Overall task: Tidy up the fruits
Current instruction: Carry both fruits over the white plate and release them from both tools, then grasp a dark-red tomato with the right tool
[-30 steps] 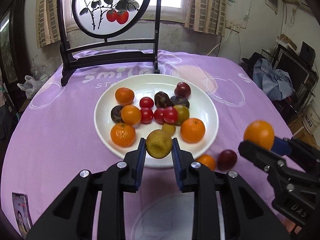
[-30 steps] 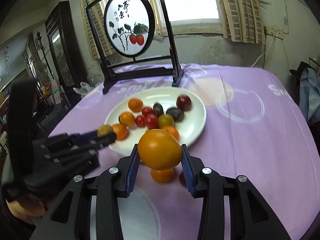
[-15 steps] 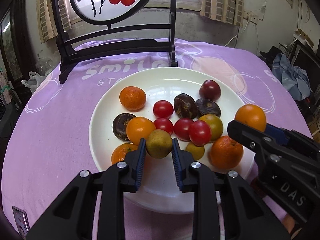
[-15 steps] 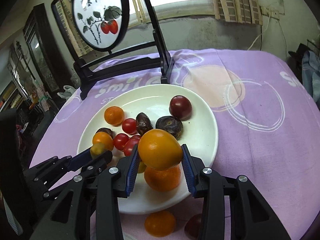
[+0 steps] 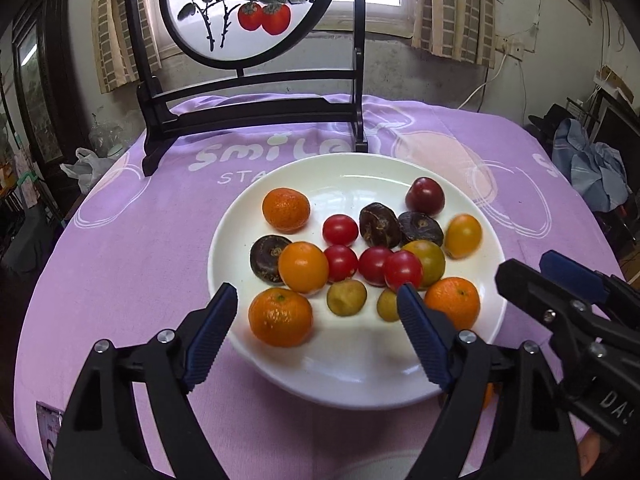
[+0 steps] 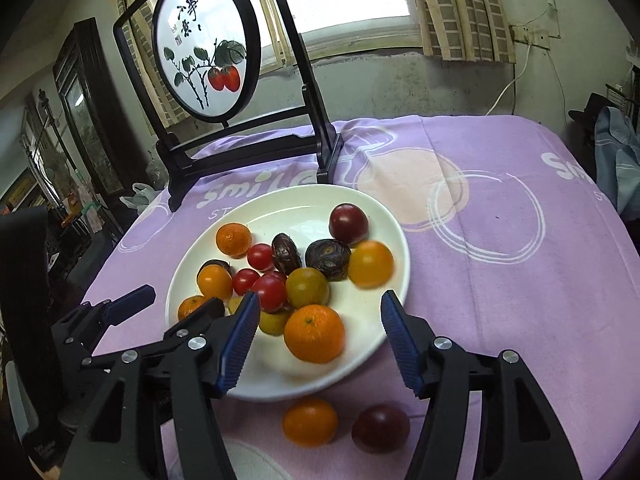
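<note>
A white plate [image 5: 360,376] [image 6: 280,384] on the purple tablecloth holds several oranges, red tomatoes, dark plums and small yellow-green fruits. My left gripper [image 5: 316,300] is open over the plate's front edge; a yellow-green fruit [image 5: 346,297] lies on the plate between its fingers. My right gripper [image 6: 316,302] is open above the plate's near right side; a blurred orange [image 6: 371,264] lies on the plate beyond it. An orange [image 6: 310,422] and a dark plum [image 6: 380,426] lie on the cloth in front of the plate.
A black wooden stand with a round painted screen [image 5: 248,12] [image 6: 206,44] stands behind the plate. Clothes [image 5: 592,164] lie past the table's right edge. A plastic bag [image 5: 86,164] sits at the far left.
Both grippers have opened. The left let the yellow-green fruit go onto the plate's front; the right let its orange go onto the plate's right side, where it is blurred.
</note>
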### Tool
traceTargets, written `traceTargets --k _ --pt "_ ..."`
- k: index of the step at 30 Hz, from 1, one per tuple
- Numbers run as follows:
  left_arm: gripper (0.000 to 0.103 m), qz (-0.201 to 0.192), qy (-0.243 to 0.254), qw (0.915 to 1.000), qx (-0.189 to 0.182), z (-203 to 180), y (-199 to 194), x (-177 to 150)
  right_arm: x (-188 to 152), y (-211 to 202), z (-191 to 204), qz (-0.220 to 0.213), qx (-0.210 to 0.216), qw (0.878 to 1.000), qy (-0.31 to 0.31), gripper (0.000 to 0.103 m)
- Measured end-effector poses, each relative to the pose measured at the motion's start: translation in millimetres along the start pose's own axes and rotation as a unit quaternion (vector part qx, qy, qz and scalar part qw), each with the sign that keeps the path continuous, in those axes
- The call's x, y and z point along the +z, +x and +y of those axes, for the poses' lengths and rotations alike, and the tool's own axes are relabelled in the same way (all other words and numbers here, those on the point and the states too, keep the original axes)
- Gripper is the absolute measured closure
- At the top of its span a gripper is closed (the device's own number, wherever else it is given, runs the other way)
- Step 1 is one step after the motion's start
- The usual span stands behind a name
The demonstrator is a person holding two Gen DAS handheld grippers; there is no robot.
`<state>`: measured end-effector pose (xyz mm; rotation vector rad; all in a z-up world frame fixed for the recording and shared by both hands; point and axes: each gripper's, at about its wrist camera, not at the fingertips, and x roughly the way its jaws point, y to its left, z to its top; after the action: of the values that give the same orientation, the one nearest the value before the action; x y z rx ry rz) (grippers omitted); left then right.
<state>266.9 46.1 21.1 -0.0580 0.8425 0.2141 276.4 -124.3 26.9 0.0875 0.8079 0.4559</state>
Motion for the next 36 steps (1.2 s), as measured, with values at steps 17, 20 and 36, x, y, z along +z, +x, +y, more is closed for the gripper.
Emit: traceTargets --k 17,20,36 --pt "0.015 0.021 0.022 0.9988 -0.039 -23.9 -48.4 -83.1 -81.5 -44.3 -33.7 0.029 -0.081 0.995 -0.049 0.032" --pt "0.015 0.020 0.028 0.9984 -0.046 -24.7 -49.7 -89.5 -90.9 -33.7 -31.9 0.053 -0.091 0.993 -0.060 0.032" --pt "0.015 0.050 0.011 0.9951 -0.084 -12.0 -33.0 -93.6 -76.2 24.3 -14.1 0.090 -0.088 0.987 -0.100 0.064"
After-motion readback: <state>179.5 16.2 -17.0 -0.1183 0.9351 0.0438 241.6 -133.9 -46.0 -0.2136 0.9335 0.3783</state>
